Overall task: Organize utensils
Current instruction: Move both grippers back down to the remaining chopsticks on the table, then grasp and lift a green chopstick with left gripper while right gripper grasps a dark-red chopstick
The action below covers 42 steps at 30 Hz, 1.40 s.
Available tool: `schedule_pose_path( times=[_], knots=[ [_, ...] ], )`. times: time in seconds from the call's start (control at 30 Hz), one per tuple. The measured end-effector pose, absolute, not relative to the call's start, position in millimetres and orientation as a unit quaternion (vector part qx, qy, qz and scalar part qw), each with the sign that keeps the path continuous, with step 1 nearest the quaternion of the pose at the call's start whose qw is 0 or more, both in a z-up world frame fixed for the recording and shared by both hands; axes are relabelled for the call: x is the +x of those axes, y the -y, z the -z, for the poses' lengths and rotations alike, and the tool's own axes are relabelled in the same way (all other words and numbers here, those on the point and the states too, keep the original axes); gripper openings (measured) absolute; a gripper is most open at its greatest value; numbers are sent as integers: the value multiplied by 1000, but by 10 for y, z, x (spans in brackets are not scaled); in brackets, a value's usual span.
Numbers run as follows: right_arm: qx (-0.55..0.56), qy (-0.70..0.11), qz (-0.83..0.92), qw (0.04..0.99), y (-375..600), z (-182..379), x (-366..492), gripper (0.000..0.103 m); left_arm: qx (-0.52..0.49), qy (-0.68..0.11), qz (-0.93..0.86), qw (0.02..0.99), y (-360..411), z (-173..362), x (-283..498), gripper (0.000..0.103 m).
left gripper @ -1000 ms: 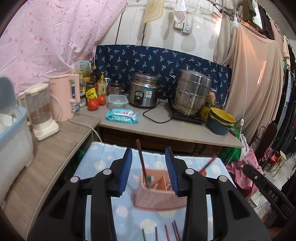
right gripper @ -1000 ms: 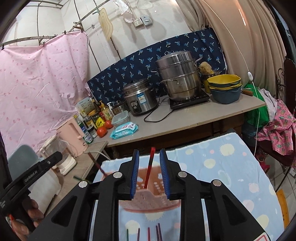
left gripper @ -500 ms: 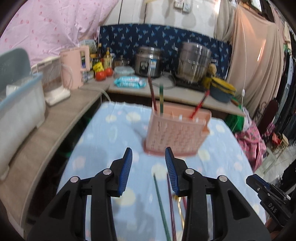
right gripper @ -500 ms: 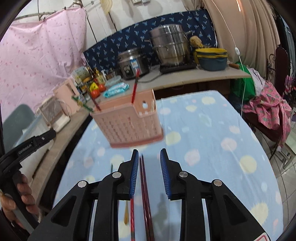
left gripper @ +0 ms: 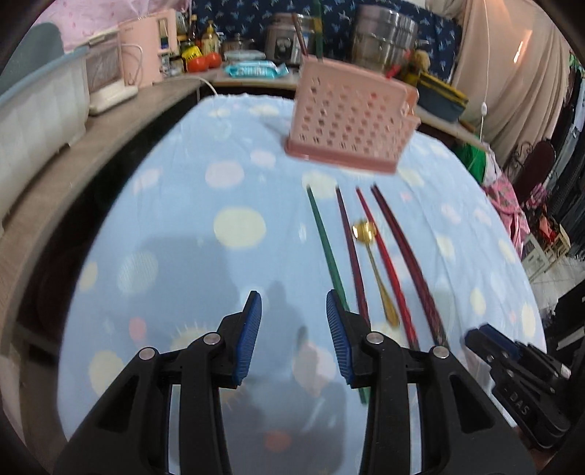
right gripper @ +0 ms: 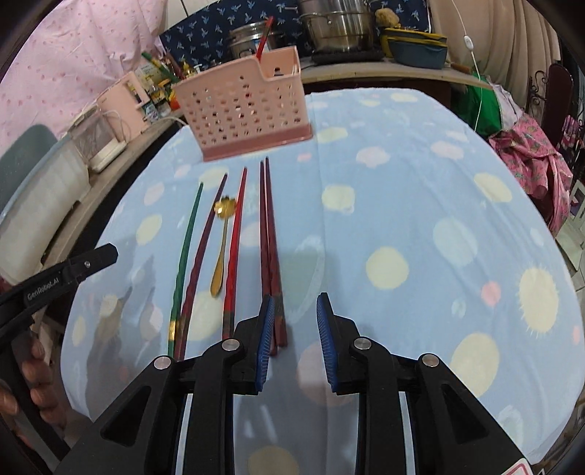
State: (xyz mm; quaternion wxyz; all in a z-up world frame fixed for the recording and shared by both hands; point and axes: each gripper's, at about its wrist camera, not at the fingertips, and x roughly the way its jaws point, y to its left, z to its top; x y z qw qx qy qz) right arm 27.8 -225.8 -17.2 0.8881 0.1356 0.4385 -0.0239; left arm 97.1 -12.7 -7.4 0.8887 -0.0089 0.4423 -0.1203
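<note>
A pink perforated utensil basket stands at the far end of the blue spotted cloth and holds a few chopsticks. In front of it lie a green chopstick, several red and dark red chopsticks and a gold spoon. My left gripper is open and empty, just left of the green chopstick's near end. My right gripper is open and empty, its left finger over the near ends of the dark red pair.
A wooden counter runs along the left with a white tub and a pink kettle. Pots, bowls and food packs stand on the back counter. The cloth-covered table drops off at the right.
Both grippers have pulled back from the basket and lowered towards the near end of the table. The loose chopsticks and spoon have come into full view.
</note>
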Motion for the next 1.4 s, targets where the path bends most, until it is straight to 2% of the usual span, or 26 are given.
schedule_pose_path(
  times=[0.43,0.9,1.07,1.4],
  knots=[
    [119,-454,19,883,2140,381,389,25,-3,-459,122,880,208,251,872,35],
    [112,-455,20,883,2149,419,404,20,4,-467,134,874,279,311,848,35],
    [97,-455,21,885,2098,450,411,8,4,-471,136,872,300,335,842,35],
    [103,-461,14,881,2100,435,349,8,2,-478,154,865,407,375,824,40]
  ],
)
